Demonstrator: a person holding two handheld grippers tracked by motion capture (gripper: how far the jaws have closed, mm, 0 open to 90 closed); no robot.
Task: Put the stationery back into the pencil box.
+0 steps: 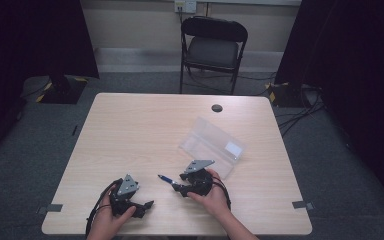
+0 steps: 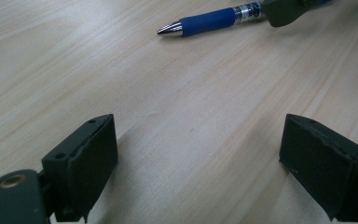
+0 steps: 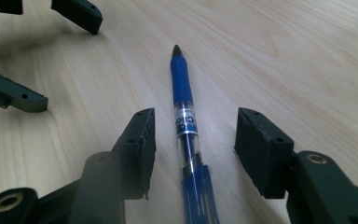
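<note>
A blue pen [image 1: 165, 178] with a clear barrel lies flat on the light wooden table [image 1: 145, 125], near the front edge. My right gripper [image 1: 176, 186] is low over its rear half. In the right gripper view the pen [image 3: 184, 102] runs straight up between the two jaws of my right gripper [image 3: 196, 140], which stands open with a gap on each side. My left gripper [image 1: 147, 205] rests to the left of the pen. It is open, with bare wood between the jaws of my left gripper [image 2: 198, 158]. In the left gripper view the pen [image 2: 209, 21] lies ahead, tip pointing left.
A clear plastic box [image 1: 212, 145] lies right of centre, just behind my right hand. A dark round cable hole [image 1: 217, 108] sits near the table's far edge. A black folding chair [image 1: 212, 47] stands behind the table. Dark curtains hang on both sides.
</note>
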